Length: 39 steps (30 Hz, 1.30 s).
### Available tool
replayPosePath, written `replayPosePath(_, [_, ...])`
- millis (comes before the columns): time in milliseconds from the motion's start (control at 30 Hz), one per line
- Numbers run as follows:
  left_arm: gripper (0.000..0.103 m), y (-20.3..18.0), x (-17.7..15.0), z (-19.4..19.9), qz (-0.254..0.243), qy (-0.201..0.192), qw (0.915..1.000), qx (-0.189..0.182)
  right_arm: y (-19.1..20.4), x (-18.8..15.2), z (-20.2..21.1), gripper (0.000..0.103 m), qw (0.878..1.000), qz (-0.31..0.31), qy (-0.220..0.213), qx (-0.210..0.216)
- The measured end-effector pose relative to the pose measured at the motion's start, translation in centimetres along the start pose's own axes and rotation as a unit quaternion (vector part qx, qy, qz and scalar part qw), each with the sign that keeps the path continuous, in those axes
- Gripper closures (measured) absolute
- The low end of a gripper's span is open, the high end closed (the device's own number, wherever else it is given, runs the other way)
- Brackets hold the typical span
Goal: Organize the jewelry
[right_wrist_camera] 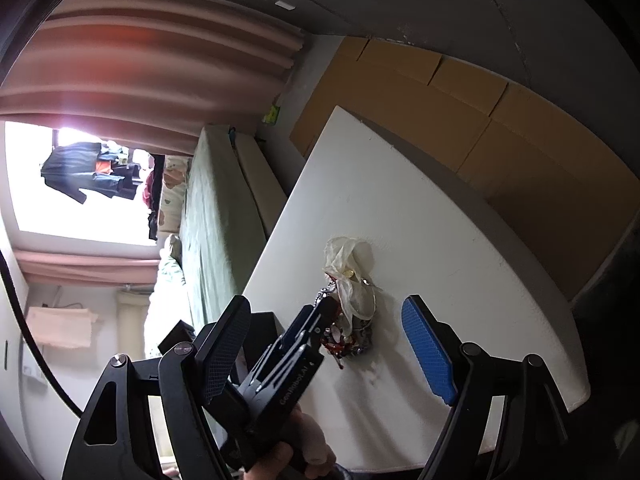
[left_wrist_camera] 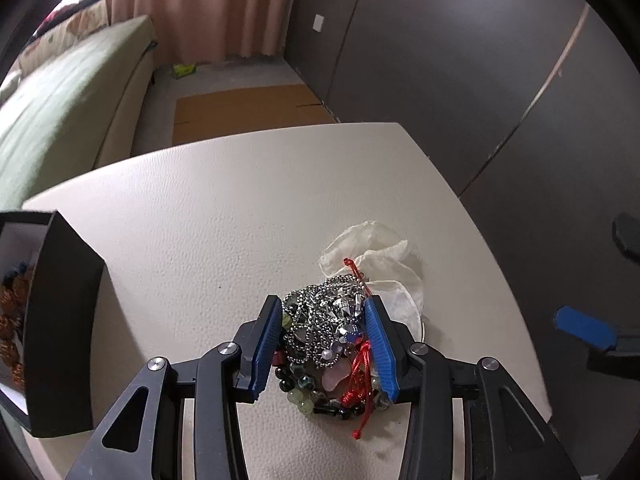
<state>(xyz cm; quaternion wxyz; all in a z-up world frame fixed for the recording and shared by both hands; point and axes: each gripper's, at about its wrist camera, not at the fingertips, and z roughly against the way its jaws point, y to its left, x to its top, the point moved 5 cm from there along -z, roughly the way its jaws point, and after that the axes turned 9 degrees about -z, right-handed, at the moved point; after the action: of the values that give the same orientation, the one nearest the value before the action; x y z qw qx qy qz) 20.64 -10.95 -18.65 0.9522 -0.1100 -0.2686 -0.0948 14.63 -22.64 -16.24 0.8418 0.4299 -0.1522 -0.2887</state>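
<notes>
A tangled pile of jewelry (left_wrist_camera: 326, 340), silver ball chains, glass beads and a red cord, lies on the white table (left_wrist_camera: 200, 220). My left gripper (left_wrist_camera: 322, 312) has its blue pads on both sides of the pile and is closed around it. A crumpled sheer white pouch (left_wrist_camera: 376, 260) lies just behind the pile. In the right wrist view the pile (right_wrist_camera: 348, 338) and pouch (right_wrist_camera: 346, 264) show with the left gripper (right_wrist_camera: 320, 320) on them. My right gripper (right_wrist_camera: 326, 332) is open wide and empty, off the table's right side.
A black jewelry box (left_wrist_camera: 60, 320) with orange beaded pieces inside stands open at the table's left edge. A green bed (left_wrist_camera: 60, 112) lies beyond the table, and brown cardboard (left_wrist_camera: 248, 108) lies on the floor. Dark wardrobe doors (left_wrist_camera: 480, 60) are on the right.
</notes>
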Motion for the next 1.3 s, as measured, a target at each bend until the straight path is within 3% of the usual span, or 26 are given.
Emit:
replayPosePath(100, [0.081, 0.7, 0.1, 0.4, 0.020, -0.004, 0.9997, -0.017, 0.1, -0.1, -0.2, 0.023, 1.000, 0.003, 0.001, -0.004])
replayPosePath(167, [0.088, 0.8, 0.1, 0.8, 0.027, -0.007, 0.9993, -0.027, 0.3, -0.4, -0.5, 0.023, 1.000, 0.008, 0.004, -0.007])
replayPosePath(233, [0.103, 1.1, 0.3, 1.6, 0.033, -0.015, 0.9987, -0.036, 0.4, -0.6, -0.7, 0.023, 1.000, 0.011, 0.006, -0.009])
replayPosePath(633, [0.103, 2.2, 1.1, 5.1, 0.046, -0.055, 0.9956, -0.061, 2.4, -2.7, -3.6, 0.023, 0.998, 0.047, 0.032, -0.010])
replayPosePath(800, [0.103, 2.7, 1.3, 4.3, 0.059, -0.039, 0.9959, -0.055, 2.4, -2.5, -4.3, 0.023, 0.998, 0.047, 0.030, -0.020])
replayPosePath(867, [0.099, 2.7, 1.5, 4.1, 0.062, -0.044, 0.9963, -0.040, 2.3, -2.2, -3.9, 0.023, 0.999, 0.045, 0.022, -0.021])
replayPosePath(900, [0.086, 2.6, 1.5, 4.0, 0.057, -0.043, 0.9971, -0.028, 2.2, -2.2, -3.8, 0.023, 0.999, 0.045, 0.020, -0.021])
replayPosePath(933, [0.063, 2.3, 1.6, 3.8, 0.052, -0.041, 0.9973, -0.030, 2.2, -1.9, -3.5, 0.023, 0.999, 0.044, 0.017, -0.020])
replayPosePath(1000, [0.035, 2.1, 1.5, 3.7, 0.057, -0.046, 0.9966, -0.036, 2.0, -1.8, -3.3, 0.023, 0.999, 0.041, 0.016, -0.018])
replayPosePath(1200, [0.035, 1.7, 1.4, 2.9, 0.062, -0.045, 0.9968, -0.024, 1.8, -1.6, -2.4, 0.023, 0.999, 0.037, 0.017, -0.010])
replayPosePath(1300, [0.048, 1.4, 1.1, 1.9, 0.063, -0.034, 0.9973, -0.019, 1.8, -1.5, -1.9, 0.023, 0.999, 0.038, 0.015, -0.007])
